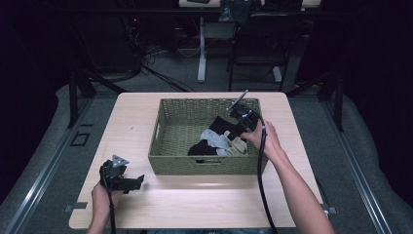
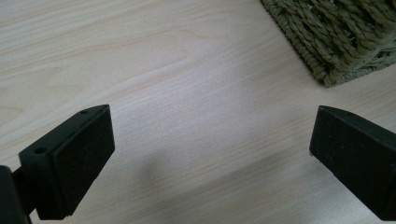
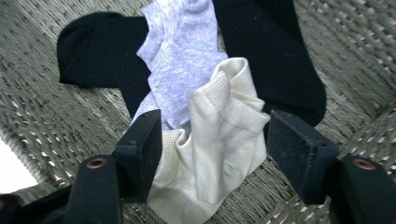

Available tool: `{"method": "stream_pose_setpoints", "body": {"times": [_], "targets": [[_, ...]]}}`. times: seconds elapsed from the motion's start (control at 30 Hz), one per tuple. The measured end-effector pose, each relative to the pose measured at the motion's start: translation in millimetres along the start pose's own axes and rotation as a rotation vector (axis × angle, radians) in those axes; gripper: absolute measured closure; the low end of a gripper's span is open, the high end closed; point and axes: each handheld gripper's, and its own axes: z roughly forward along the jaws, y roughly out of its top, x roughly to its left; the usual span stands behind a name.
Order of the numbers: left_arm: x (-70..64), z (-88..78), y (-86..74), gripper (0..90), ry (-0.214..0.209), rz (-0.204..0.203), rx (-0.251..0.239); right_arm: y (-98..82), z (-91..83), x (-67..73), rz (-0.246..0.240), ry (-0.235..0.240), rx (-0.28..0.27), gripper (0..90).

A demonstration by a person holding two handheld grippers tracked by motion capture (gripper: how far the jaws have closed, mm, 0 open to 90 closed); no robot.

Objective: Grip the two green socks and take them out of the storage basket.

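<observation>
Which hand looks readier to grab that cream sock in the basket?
The right. Its tongs are open astride the cream sock inside the basket. The left tongs sit open over bare table, outside the basket.

You are holding your left claw (image 1: pixel 139 181) low over the bare front-left part of the tabletop (image 1: pixel 195 200), near the front left corner of the woven basket (image 1: pixel 168 146), with its jaws pointing right. Your right hand (image 1: pixel 265 139) is reaching over the basket's right rim, aiming the right claw (image 1: pixel 233 130) down at the heap of black, grey and cream socks (image 1: pixel 219 139) lying inside.
</observation>
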Motion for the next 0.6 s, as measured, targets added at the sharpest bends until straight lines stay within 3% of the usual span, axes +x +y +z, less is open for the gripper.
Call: {"method": "stream_pose_setpoints", "body": {"times": [0.03,0.1,0.17,0.23,0.4,0.6], "targets": [[0.0,0.0,0.0,0.1,0.000,0.000,0.000,1.5,1.2,-0.4,-0.016,0.001,0.038,38.9],[-0.2,0.2,0.0,0.1,0.000,0.000,0.000,2.9,7.2,0.8,-0.019,-0.010,0.063,41.7],[-0.2,0.0,0.0,0.1,0.000,0.000,0.000,3.0,14.5,2.0,-0.002,-0.012,0.058,43.4],[0.1,0.3,-0.1,0.1,0.000,-0.001,0.002,5.2,18.2,0.3,-0.016,-0.016,0.101,45.9],[0.1,0.1,-0.2,0.1,0.001,-0.003,0.001,5.9,28.8,-1.6,0.012,-0.015,0.121,52.5],[0.2,0.2,-0.2,0.1,0.002,-0.002,0.001,4.9,31.2,-4.7,0.030,-0.001,0.147,81.9]]}}
